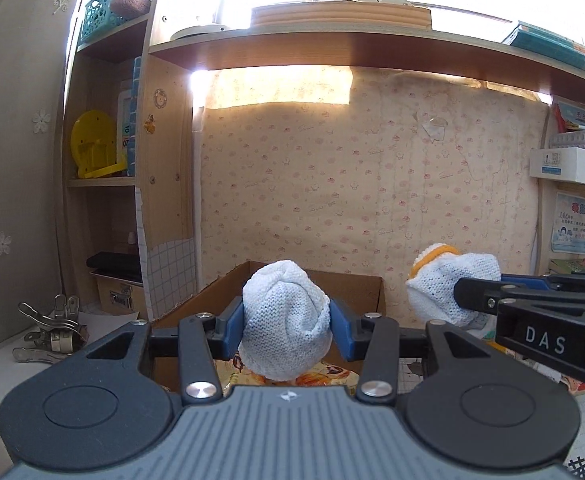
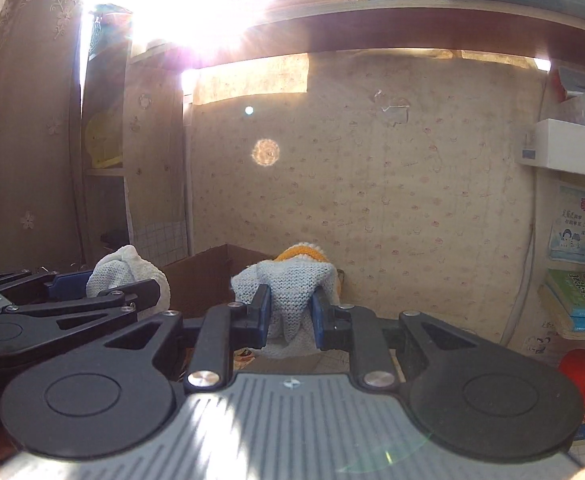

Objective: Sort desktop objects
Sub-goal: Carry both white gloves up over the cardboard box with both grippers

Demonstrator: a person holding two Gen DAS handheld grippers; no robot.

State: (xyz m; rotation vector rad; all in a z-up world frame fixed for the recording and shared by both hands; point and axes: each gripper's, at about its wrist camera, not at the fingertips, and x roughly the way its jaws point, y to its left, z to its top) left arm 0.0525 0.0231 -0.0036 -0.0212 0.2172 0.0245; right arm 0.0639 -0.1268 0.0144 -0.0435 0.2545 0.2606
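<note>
Blue pads of my left tool (image 1: 286,322) pinch a bunched white knit glove (image 1: 284,320), held in the air just in front of the open cardboard box (image 1: 212,300) that stands on the tabletop against the papered back wall. My right tool (image 2: 291,314) is pressed tight on a second knit glove with an orange cuff (image 2: 292,284), also lifted, beside the first and near the box's right side. Both gloves look light, soft and limp; they sag and fold round the pads, so I judge a grip across the thick bunched middle safest, since a loose edge could slip out. A pile of metal clips (image 1: 50,332) lies on the left.
</note>
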